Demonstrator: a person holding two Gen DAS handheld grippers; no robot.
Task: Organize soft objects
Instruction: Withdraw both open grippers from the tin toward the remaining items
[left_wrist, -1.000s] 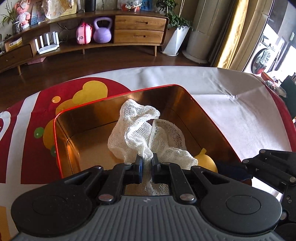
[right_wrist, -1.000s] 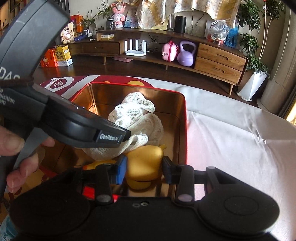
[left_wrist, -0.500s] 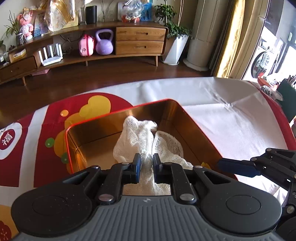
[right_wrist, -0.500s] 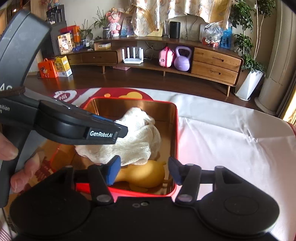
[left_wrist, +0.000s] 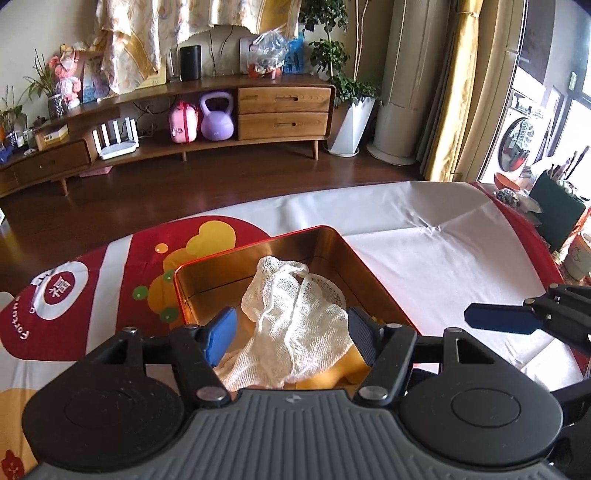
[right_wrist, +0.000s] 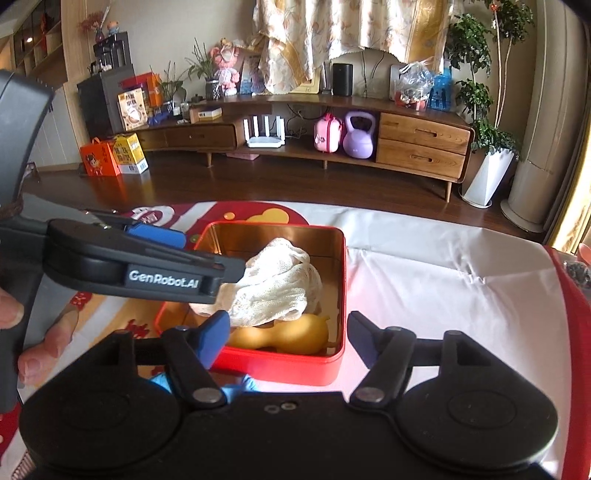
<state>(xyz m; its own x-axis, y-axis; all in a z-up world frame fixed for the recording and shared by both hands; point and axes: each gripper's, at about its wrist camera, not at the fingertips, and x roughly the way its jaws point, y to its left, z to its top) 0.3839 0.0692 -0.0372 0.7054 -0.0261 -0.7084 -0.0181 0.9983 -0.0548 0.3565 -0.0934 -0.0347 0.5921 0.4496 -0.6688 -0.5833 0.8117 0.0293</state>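
Resting inside the red tin (right_wrist: 341, 295): white mesh cloth (left_wrist: 295, 317) draped over a yellow squeeze toy (right_wrist: 284, 334). Left gripper (left_wrist: 291, 338) and right gripper (right_wrist: 286, 338) above it, jaws apart and just widened, neither pressing on anything.

A dark wooden floor (left_wrist: 229, 188) runs back to a long, low wooden sideboard (right_wrist: 332, 155) on short legs, with two pale drawers (left_wrist: 283, 112) at one end. On its lower shelf stand a white router (left_wrist: 116, 142), a pink case (left_wrist: 183, 122) and a purple kettlebell (left_wrist: 217, 118). A black speaker (left_wrist: 190, 62) sits on top, below a patterned cloth (right_wrist: 332, 26) hanging on the wall. A plant in a white pot (left_wrist: 349, 125) stands beside the sideboard, then a pale column (left_wrist: 404, 81) and yellow curtains (left_wrist: 465, 88) by a bright window (left_wrist: 554, 110).
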